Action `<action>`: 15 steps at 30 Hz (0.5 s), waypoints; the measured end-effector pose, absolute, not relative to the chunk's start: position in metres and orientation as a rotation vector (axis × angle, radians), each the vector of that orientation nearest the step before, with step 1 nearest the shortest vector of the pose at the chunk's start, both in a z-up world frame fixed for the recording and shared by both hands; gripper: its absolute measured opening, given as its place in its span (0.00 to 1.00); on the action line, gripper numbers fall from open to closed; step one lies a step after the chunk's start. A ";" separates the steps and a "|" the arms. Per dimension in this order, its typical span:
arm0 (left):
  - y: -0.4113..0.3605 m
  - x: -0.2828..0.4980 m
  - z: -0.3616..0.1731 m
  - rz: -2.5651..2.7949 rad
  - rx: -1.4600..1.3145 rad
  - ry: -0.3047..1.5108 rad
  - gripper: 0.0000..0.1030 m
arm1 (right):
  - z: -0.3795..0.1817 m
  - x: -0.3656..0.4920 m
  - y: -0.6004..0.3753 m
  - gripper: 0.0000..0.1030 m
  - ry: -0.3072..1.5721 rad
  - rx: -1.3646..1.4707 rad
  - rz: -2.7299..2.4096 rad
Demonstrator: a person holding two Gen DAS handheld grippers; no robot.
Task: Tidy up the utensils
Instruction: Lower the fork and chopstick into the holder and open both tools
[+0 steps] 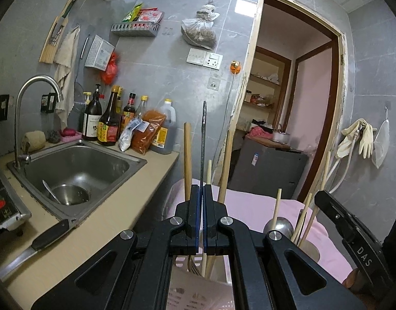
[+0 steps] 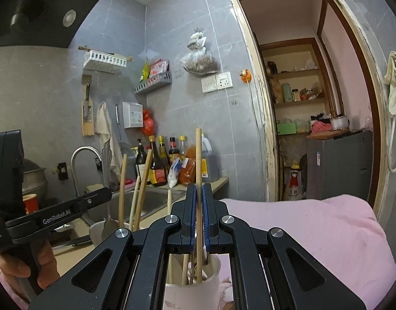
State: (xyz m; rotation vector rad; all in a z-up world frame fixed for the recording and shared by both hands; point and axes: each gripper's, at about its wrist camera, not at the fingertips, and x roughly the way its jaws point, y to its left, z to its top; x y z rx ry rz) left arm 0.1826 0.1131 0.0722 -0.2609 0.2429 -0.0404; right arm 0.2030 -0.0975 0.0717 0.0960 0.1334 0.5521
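Note:
My left gripper (image 1: 202, 190) is shut on a thin flat metal utensil handle (image 1: 204, 139) that stands upright, seen edge-on, over a pink slotted basket (image 1: 198, 294) holding wooden chopsticks (image 1: 187, 160). My right gripper (image 2: 198, 190) is shut on a single wooden chopstick (image 2: 198, 155), held upright with its lower end inside a white patterned cup (image 2: 192, 292) that holds more chopsticks. A second white cup (image 2: 97, 232) to the left holds a metal spoon (image 2: 109, 226) and wooden utensils. The right gripper's body (image 1: 353, 235) shows at the right of the left wrist view.
A steel sink (image 1: 76, 165) with a bowl and spoon sits left, sauce bottles (image 1: 110, 121) behind it. A black-handled knife (image 1: 43, 240) lies on the beige counter (image 1: 115, 217). A pink cloth (image 2: 314, 227) covers the surface under the cups. A doorway (image 1: 296, 103) opens on the right.

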 end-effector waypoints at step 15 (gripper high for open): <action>0.107 0.173 0.059 -0.069 -0.271 0.252 0.00 | 0.054 0.202 -0.090 0.06 0.184 0.116 0.493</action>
